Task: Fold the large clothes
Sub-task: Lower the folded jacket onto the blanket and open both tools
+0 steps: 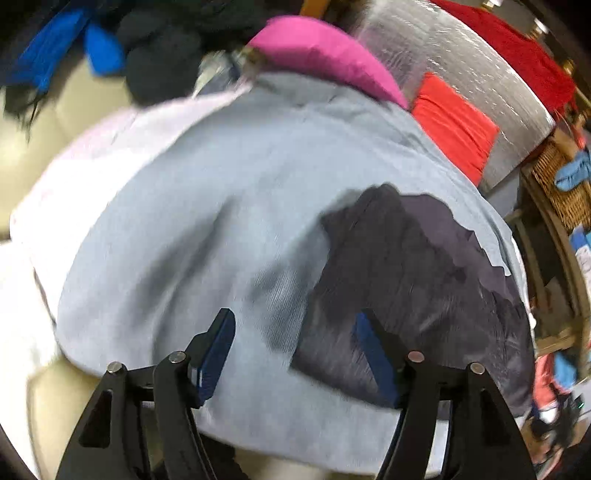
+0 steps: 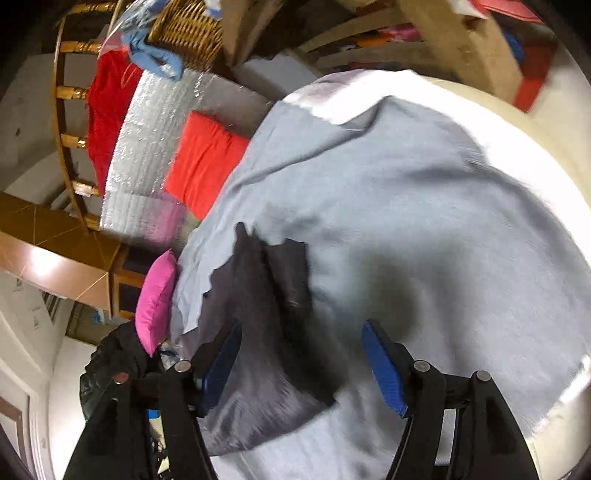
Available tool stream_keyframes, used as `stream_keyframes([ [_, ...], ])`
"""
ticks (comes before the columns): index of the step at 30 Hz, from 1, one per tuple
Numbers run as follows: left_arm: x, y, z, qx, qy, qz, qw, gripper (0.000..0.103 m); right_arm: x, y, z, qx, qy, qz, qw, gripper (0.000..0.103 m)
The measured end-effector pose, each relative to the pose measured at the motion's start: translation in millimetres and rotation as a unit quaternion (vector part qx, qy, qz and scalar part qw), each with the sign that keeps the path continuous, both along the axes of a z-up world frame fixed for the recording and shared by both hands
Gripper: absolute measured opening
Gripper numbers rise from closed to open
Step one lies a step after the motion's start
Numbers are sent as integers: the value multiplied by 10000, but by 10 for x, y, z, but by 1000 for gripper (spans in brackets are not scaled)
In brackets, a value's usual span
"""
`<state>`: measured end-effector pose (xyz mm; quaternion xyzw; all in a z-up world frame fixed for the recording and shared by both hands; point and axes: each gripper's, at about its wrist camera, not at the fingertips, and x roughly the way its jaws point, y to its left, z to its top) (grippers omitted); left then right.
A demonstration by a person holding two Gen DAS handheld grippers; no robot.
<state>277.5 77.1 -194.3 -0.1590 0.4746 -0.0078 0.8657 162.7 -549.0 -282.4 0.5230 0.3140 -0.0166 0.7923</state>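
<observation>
A large light blue-grey garment [image 1: 207,221] lies spread over a cream surface, with a dark grey cloth [image 1: 417,280] lying on it. Both views are blurred by motion. My left gripper [image 1: 295,332] is open above the garment, its right finger over the dark cloth. In the right wrist view the same garment [image 2: 406,229] fills the middle and the dark cloth [image 2: 266,332] lies at lower left. My right gripper [image 2: 301,343] is open just above them, its left finger over the dark cloth. Neither gripper holds anything.
A pink cushion [image 1: 325,55] and a folded red cloth [image 1: 454,125] lie beyond the garment, by a silver padded mat [image 1: 461,66]. Dark and blue clothes [image 1: 110,48] are piled at far left. A wicker basket [image 2: 188,29] and wooden chair [image 2: 70,92] stand nearby.
</observation>
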Motion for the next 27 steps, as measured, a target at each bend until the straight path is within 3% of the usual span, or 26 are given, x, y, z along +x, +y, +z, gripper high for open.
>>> stream_keyframes([
  [3,167,-192,30,419,-118,-137,9990,82,316,104,-50,-1,162,227,9996,76],
  [6,376,-403,-131,558,151,-414,9975,82,694,270,-156,-226,668,451,9965,77],
  [10,455,-557,-395,772,444,-674,9937,82,991,355,-336,-271,1011,639,9924,77],
  [14,456,-608,-476,949,323,-789,9918,82,1052,414,-347,-361,761,774,9934,78],
  [17,447,-644,-464,1133,163,-845,9898,82,1115,545,-303,-685,656,1018,9903,72],
  [21,403,-752,-439,1467,13,-878,9853,82,1084,631,-126,-1133,384,901,9887,48],
  [24,394,-861,-426,1758,-98,-913,9801,82,984,645,4,-1276,16,879,9879,45],
  [27,390,-859,-427,1924,-182,-930,9767,82,1047,623,-148,-1292,466,929,9862,45],
])
